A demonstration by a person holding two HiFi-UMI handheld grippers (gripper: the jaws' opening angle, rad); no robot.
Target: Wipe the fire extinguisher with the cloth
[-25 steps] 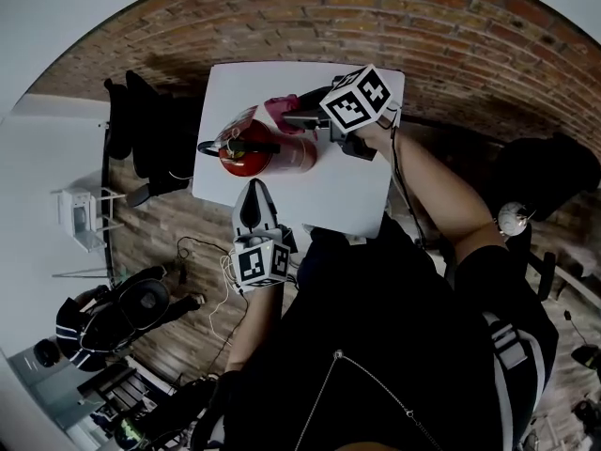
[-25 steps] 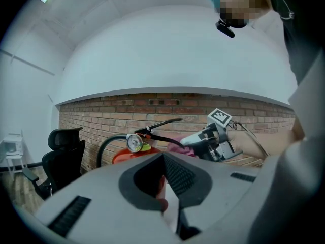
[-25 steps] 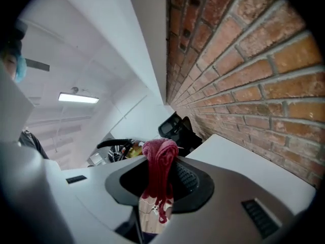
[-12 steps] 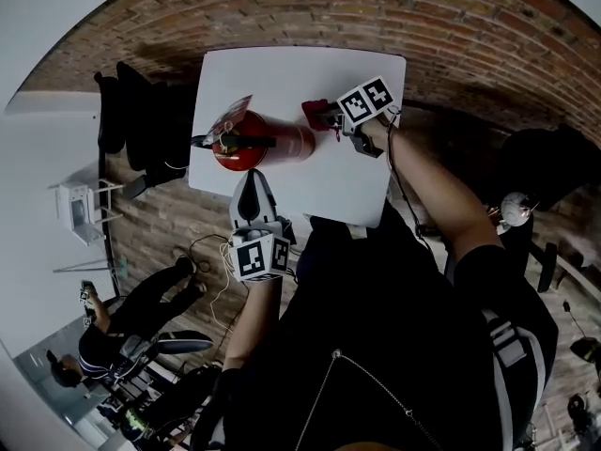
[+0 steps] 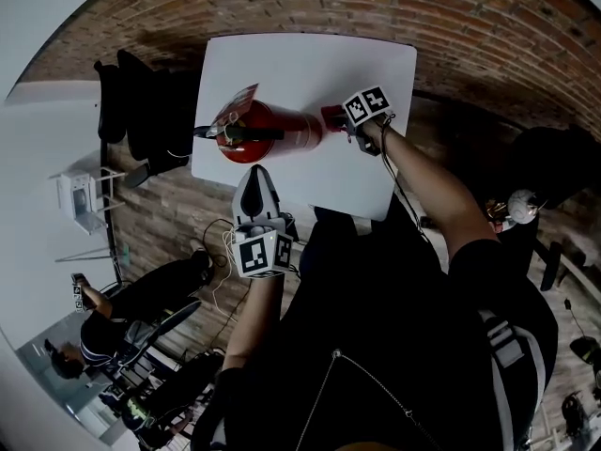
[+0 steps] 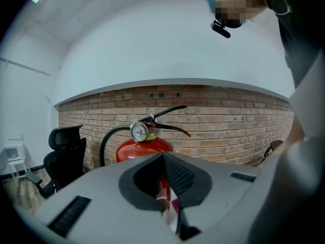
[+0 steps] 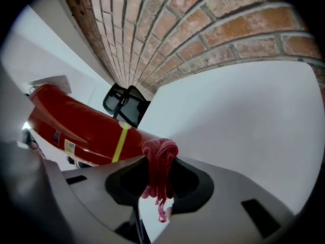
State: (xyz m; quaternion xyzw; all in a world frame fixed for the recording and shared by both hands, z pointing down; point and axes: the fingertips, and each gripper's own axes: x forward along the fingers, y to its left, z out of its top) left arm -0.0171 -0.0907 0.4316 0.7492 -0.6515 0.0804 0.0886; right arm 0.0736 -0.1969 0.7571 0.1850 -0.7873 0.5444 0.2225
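One bench (image 5: 310, 59), one extinguisher (image 5: 282, 130), one cloth (image 5: 331, 116), two grippers. The extinguisher stands upright on the bench near its left edge: a red cylinder with a black lever on top, a round gauge (image 6: 138, 131) at the neck and a black hose (image 6: 104, 146) curving down its side. The right gripper (image 5: 342, 120) has its jaws closed on the cloth, a small red bunch that pokes out past them, low at the cylinder's side; I cannot tell whether it touches. The left gripper (image 5: 255, 178) hovers at the bench's near edge, apart from the extinguisher, jaws together with nothing between them. Only the left gripper view shows the gauge and hose face on, with one black chair (image 6: 63, 149) by the brick wall. Only the right gripper view shows a yellow band (image 7: 119, 141) and a small label (image 7: 69, 146) on the cylinder
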